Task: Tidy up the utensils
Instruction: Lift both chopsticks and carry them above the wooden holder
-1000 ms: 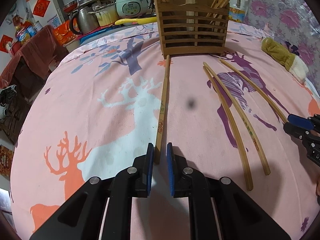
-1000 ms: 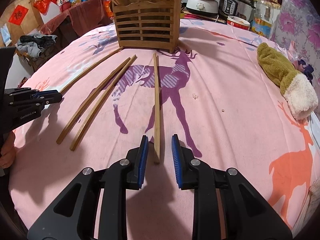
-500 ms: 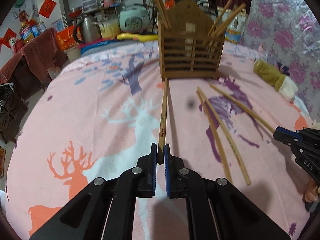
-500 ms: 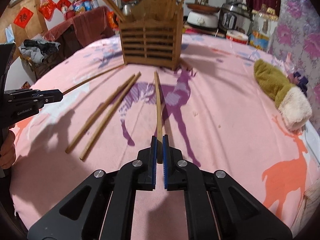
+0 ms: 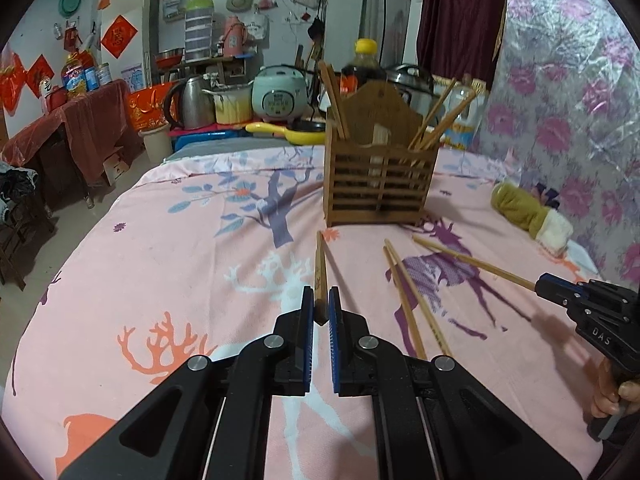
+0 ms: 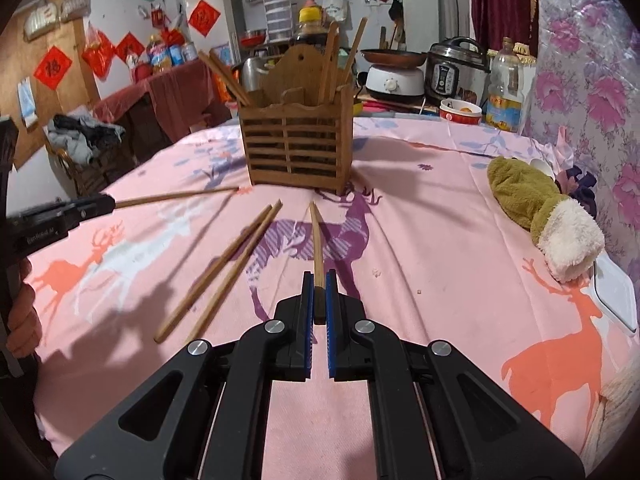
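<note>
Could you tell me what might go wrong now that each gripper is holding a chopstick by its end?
Each chopstick is pinched only at its near end: the left gripper on one chopstick, the right gripper on another chopstick. Either long stick could pivot or slip when raised.

The wooden holder already contains angled chopsticks, so an incoming tip may snag on them or the slats.

The two loose chopsticks lie close beside and could get swept.

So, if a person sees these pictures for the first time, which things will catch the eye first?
Probably the two grippers: the left gripper and the right gripper each grip the near end of one chopstick, both pointing at the slatted wooden holder at the far middle of the pink deer-print cloth. Two loose chopsticks lie between them.
</note>
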`<state>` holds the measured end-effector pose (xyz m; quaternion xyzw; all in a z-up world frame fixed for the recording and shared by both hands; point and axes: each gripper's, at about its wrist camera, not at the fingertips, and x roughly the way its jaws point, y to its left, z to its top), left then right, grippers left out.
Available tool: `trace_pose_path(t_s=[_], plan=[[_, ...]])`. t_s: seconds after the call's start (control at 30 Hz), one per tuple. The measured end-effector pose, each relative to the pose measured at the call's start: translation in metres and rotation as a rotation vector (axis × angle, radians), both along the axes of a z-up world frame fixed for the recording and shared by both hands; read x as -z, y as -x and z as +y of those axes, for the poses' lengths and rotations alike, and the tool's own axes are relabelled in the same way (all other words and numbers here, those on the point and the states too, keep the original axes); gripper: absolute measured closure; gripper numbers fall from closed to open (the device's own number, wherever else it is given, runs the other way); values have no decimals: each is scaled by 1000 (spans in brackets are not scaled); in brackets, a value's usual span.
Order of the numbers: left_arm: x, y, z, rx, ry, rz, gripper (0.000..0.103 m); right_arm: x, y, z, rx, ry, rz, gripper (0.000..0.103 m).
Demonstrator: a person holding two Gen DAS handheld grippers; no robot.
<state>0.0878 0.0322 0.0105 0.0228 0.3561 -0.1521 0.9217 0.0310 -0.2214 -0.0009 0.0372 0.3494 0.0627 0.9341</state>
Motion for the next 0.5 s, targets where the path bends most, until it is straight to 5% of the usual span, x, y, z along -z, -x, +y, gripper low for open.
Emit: trace_pose_path(t_s=[0.5], plan=[[-31, -12, -17, 45, 2, 8, 95, -51, -3, -9, 0, -123, -144, 97]])
